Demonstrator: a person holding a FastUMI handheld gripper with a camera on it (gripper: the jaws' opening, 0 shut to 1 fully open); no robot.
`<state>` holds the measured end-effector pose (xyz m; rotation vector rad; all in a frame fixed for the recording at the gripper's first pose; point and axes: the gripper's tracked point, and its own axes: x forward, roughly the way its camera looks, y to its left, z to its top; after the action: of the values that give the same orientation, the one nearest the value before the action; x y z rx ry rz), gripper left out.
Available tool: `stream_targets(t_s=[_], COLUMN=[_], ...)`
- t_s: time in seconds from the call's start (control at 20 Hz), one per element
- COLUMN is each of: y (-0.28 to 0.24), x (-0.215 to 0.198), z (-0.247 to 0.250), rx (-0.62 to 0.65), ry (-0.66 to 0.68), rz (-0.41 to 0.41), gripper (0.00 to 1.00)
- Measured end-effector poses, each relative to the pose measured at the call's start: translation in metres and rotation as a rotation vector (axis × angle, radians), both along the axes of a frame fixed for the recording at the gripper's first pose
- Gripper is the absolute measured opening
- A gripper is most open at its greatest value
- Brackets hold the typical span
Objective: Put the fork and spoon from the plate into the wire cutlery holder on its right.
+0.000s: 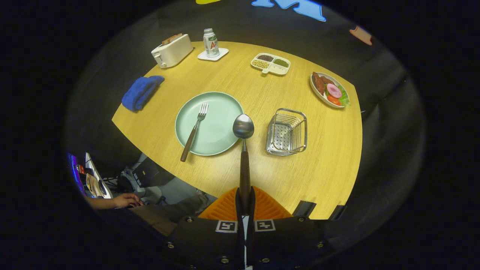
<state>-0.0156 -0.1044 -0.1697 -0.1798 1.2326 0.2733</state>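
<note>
Tongs (245, 198) with orange fingers (225, 208) are clamped on the dark handle of the spoon (243, 150), whose bowl stands out straight ahead of them, over the gap between the plate and the holder. Ahead and left of the tongs sits the pale green plate (215, 138) on the wooden table (322, 168). On it lies the fork (194, 131), its brown handle reaching off the near rim. Ahead and right stands the wire cutlery holder (287, 132), just beside the spoon's bowl. Far beyond lie a blue cloth (141, 92), a toaster (171, 50) and a can (210, 42).
</note>
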Motion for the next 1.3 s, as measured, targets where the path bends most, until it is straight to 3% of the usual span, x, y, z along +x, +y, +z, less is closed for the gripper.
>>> stream_targets(t_s=[0.55, 1.3], y=[-0.049, -0.058], x=[0.005, 0.041], z=[0.020, -0.040], rx=[-0.025, -0.052], ry=[0.025, 0.203], rz=[-0.070, -0.135], gripper=[0.02, 0.03])
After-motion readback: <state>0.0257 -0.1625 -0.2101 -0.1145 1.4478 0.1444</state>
